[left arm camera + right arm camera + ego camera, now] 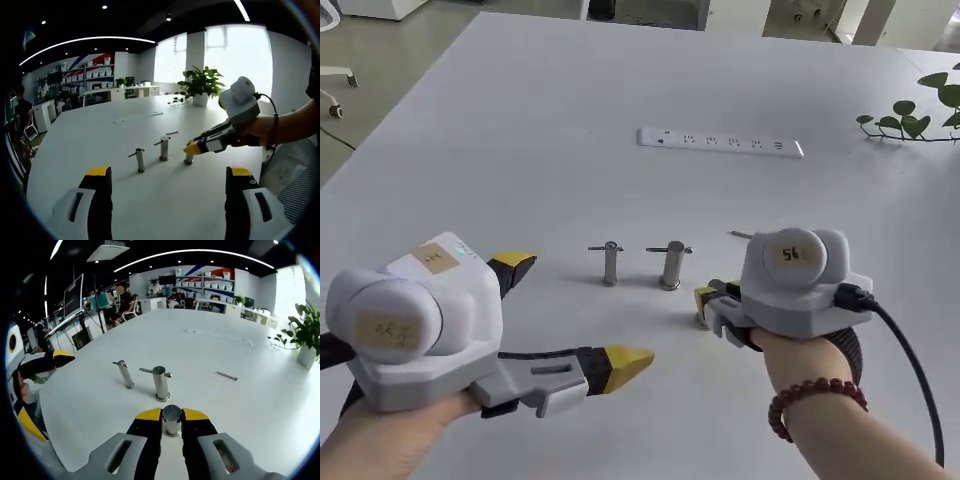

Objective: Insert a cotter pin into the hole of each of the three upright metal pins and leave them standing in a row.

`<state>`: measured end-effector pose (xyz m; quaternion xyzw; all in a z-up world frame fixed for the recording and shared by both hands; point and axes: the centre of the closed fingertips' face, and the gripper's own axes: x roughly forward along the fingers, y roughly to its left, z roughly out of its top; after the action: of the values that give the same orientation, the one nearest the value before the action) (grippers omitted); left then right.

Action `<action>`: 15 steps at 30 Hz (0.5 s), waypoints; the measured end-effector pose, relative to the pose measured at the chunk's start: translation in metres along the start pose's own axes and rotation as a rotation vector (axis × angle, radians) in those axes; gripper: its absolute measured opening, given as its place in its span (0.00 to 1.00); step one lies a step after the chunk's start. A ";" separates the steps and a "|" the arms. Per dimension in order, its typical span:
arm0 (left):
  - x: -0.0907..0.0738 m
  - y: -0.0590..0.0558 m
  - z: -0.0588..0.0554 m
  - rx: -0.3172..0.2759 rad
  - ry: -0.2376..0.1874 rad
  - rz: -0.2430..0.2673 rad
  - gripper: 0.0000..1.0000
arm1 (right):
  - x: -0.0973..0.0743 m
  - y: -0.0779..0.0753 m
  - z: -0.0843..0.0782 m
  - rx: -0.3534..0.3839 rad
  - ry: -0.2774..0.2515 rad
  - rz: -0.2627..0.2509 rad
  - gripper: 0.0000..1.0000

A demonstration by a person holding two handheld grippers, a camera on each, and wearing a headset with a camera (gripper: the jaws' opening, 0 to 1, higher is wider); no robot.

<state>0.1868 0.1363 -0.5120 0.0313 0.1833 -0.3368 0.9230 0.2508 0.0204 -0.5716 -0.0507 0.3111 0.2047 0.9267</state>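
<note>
1. A wide white table with a smooth, matte top is carrying everything. A long white power strip is lying flat on it, and green plant leaves are reaching in to the right of the power strip.
2. An open office is lying around the table, with shelves at the far wall and bright windows.
3. Three round steel pins are standing upright in a row on the near side of the power strip. The left pin and the middle pin are each carrying a thin cotter pin across the head.
4. A loose cotter pin is lying flat between the power strip and the right gripper.
5. The right hand, wearing a bead bracelet, is holding the right gripper low, pointing toward the power strip. Its yellow-tipped jaws are pressing on both sides of the third pin.
6. The left hand is holding the left gripper on the near side of the row, well apart from the power strip. Its jaws are standing wide, with nothing between them.
</note>
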 end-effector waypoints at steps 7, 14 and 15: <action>0.000 0.000 -0.002 -0.001 0.009 0.001 0.94 | -0.003 0.003 0.002 0.013 -0.050 0.028 0.17; 0.000 0.001 -0.002 0.000 0.010 0.002 0.94 | -0.011 0.003 0.005 -0.001 -0.057 0.093 0.22; 0.000 0.001 -0.002 -0.001 0.010 0.002 0.94 | -0.014 0.004 0.005 -0.012 -0.061 0.111 0.21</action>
<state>0.1867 0.1374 -0.5140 0.0329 0.1878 -0.3355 0.9226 0.2422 0.0210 -0.5589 -0.0329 0.2837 0.2589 0.9227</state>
